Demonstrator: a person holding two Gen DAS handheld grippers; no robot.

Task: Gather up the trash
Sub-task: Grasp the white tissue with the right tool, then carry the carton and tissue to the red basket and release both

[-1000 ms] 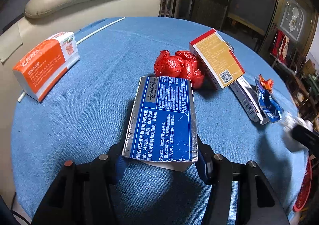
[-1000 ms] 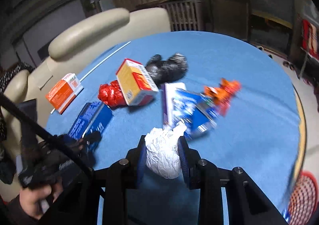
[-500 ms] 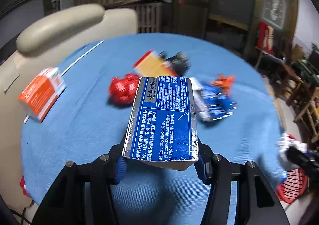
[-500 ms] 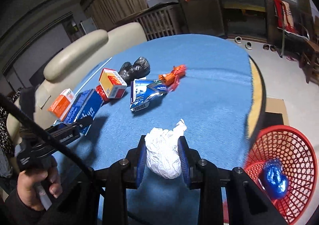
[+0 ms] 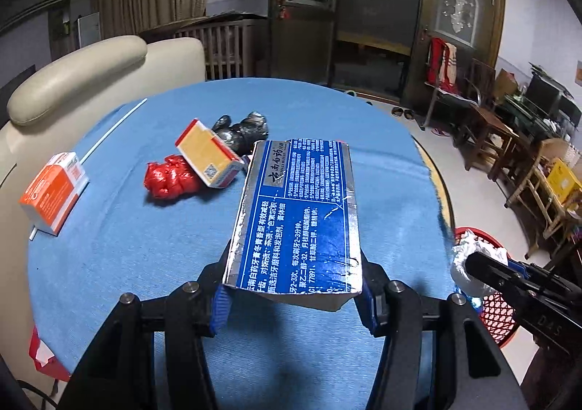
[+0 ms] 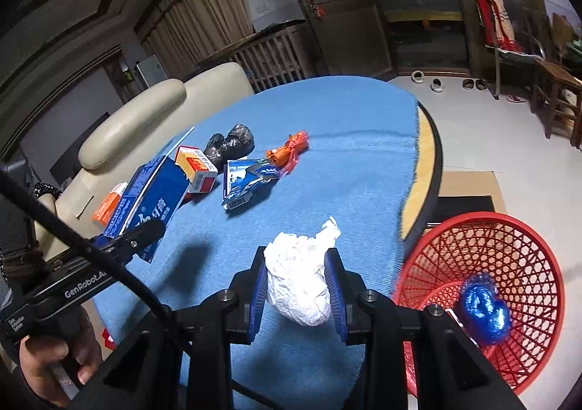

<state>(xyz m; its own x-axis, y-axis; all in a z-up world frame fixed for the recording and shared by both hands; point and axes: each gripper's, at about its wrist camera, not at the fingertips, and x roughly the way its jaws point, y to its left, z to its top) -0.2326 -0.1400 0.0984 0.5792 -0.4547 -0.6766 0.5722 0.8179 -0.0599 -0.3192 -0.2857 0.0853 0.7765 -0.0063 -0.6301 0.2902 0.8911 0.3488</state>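
Note:
My left gripper [image 5: 294, 295] is shut on a blue toothpaste box [image 5: 298, 217] held above the round blue table [image 5: 145, 257]; the same box [image 6: 149, 199] shows at the left of the right wrist view. My right gripper [image 6: 296, 295] is shut on a crumpled white paper wad [image 6: 300, 282], near the table's right edge. The wad [image 5: 469, 264] also shows at the right of the left wrist view, above a red mesh basket [image 6: 509, 279] on the floor. A crumpled blue foil ball [image 6: 483, 308] lies inside the basket.
On the table lie a red foil wad [image 5: 169, 179], a yellow-red box [image 5: 209, 157], a black bag [image 5: 240, 131], an orange box [image 5: 52, 191], a blue wrapper [image 6: 247, 180] and an orange wrapper [image 6: 289, 151]. A cream sofa [image 5: 91, 75] stands behind. Chairs [image 5: 483, 126] stand at the right.
Both grippers have swung to the right with their loads still held. The red basket has come into both views, and the table litter has slid left and farther away.

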